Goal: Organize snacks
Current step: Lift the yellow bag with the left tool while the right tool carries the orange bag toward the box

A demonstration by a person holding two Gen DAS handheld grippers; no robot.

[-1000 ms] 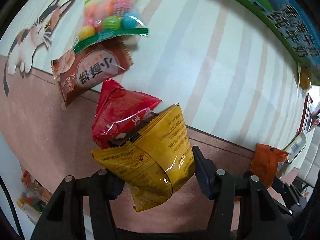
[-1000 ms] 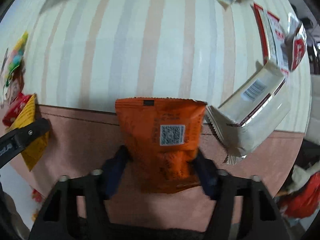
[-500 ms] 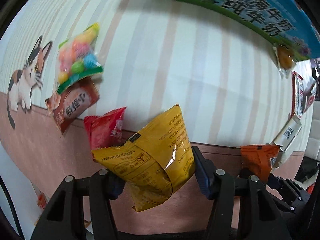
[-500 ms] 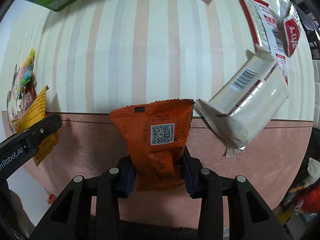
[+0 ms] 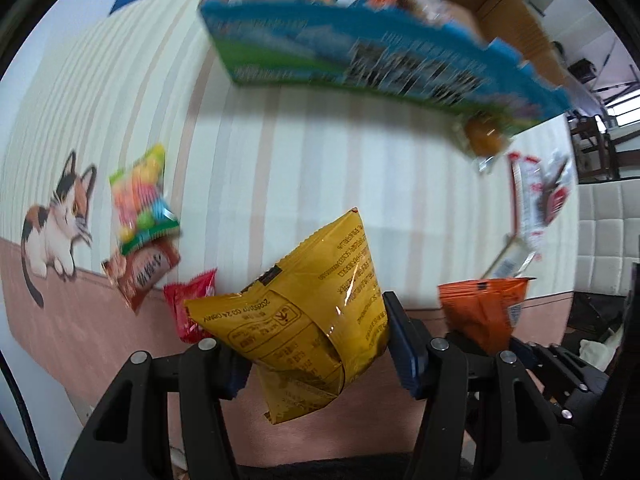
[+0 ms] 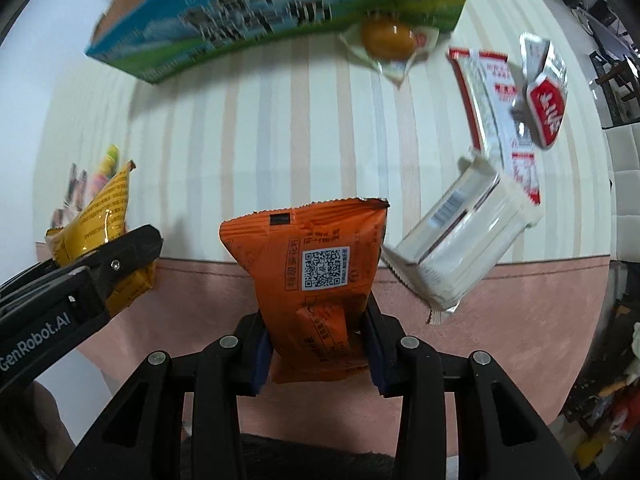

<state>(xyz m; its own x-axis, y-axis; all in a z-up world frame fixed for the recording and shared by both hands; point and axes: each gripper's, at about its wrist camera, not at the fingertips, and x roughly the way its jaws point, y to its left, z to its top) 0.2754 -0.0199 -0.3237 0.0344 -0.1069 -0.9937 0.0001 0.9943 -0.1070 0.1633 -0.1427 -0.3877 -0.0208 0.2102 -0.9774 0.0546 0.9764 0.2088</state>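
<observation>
While the left tool (image 5: 316,348) pinches a yellow snack bag (image 5: 304,312) between its blue pads, the right tool (image 6: 318,344) is clamped on an orange snack packet (image 6: 316,280), whose QR code faces the right wrist camera. Both tools point down at a desk (image 5: 280,152) covered by a striped cloth with a pink border and a printed cat (image 5: 56,228). The right tool's jaws have just been closing, with the orange packet between them.

On the cloth, seen from the left wrist, lie a clear bag of coloured candies (image 5: 140,200), a brown packet (image 5: 144,276) touching it, and a small red packet (image 5: 190,308) just beside the yellow bag. Further back stands an open blue and green carton (image 5: 360,60) with snacks inside, blurred. Near its corner lies a clear wrapper holding something round and orange (image 6: 388,38). In the right wrist view a white multipack (image 6: 464,248) sits just beside the orange packet, with a red and white packet (image 6: 496,108) and a small red sachet (image 6: 546,108) beyond.
</observation>
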